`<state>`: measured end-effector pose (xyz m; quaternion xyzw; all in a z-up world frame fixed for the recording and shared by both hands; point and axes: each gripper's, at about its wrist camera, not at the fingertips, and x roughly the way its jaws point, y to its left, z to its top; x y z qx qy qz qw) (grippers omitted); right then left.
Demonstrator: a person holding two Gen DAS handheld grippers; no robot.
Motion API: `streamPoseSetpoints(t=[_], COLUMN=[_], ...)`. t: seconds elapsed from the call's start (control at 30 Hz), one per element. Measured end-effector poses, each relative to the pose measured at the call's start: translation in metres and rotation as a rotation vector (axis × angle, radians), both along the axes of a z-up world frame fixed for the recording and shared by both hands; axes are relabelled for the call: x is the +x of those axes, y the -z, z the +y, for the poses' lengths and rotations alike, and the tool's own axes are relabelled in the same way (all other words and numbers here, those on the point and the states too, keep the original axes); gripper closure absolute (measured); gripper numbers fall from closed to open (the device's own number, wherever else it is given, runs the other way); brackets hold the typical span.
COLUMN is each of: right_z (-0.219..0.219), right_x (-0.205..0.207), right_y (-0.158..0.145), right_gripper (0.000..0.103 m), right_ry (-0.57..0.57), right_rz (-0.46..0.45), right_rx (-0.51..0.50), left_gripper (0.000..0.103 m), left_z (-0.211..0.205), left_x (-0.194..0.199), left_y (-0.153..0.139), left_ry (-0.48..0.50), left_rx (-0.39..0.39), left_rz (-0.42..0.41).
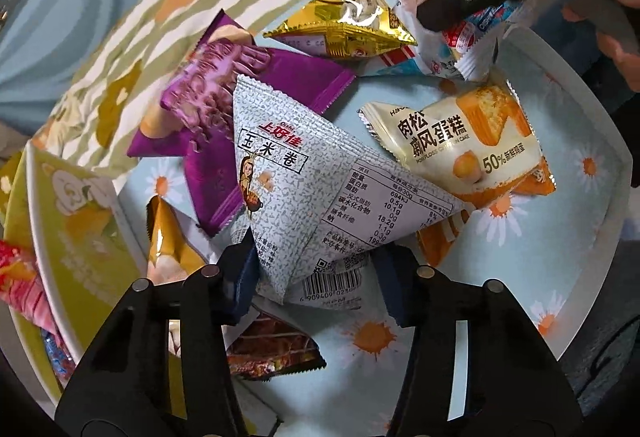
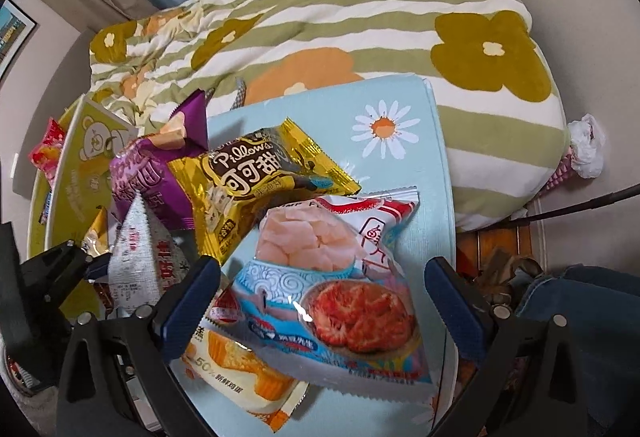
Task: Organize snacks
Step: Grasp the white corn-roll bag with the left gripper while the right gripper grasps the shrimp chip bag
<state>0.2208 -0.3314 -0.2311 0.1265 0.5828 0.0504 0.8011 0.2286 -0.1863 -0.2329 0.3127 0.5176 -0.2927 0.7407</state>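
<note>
Snacks in crinkled foil and plastic packets lie heaped on a pale-blue daisy-print tray [image 1: 592, 141]. Left gripper [image 1: 316, 277] has its padded jaws pinched on the lower corner of the grey speckled pyramid-shaped corn-roll packet [image 1: 304, 173]. Right gripper [image 2: 320, 301] stands wide open, straddling a glossy shrimp-cracker bag [image 2: 332, 277] without touching.

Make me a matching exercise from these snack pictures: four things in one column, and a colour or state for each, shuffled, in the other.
Things:
1. corn roll packet
2. Pillows packet
3. cake packet
4. right gripper

Colour or state:
A. gold foil
B. open around the prawn cracker bag
C. cream and orange
D. grey speckled, between the left gripper's pads

Pairs: 1-D, 2-A, 3-C, 4-B
</note>
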Motion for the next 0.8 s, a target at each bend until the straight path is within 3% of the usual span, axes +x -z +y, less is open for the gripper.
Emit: streamPoseSetpoints(t=[0.37, 0.43, 0.7, 0.8], right_z=[0.003, 0.003, -0.004, -0.006], right_x=[0.009, 0.007, -0.011, -0.020], right_y=[0.015, 0.019, 0.014, 0.006], right_gripper=[0.002, 0.015, 0.034, 0.034], right_ry=[-0.077, -0.083, -0.045, -0.033], right_rz=[0.085, 0.100, 0.092, 0.076], right_rx=[-0.068, -0.059, -0.036, -0.036], left_gripper=[0.053, 0.053, 0.053, 0.053], left_z=[0.005, 0.005, 0.009, 0.011], left_x=[-0.005, -0.005, -0.007, -0.008], left_y=[-0.012, -0.014, -0.027, -0.038], left_ry=[-0.038, -0.045, -0.071, -0.102], left_rx=[-0.035, -0.043, -0.071, -0.102], left_rz=[0.000, 0.001, -0.013, -0.018])
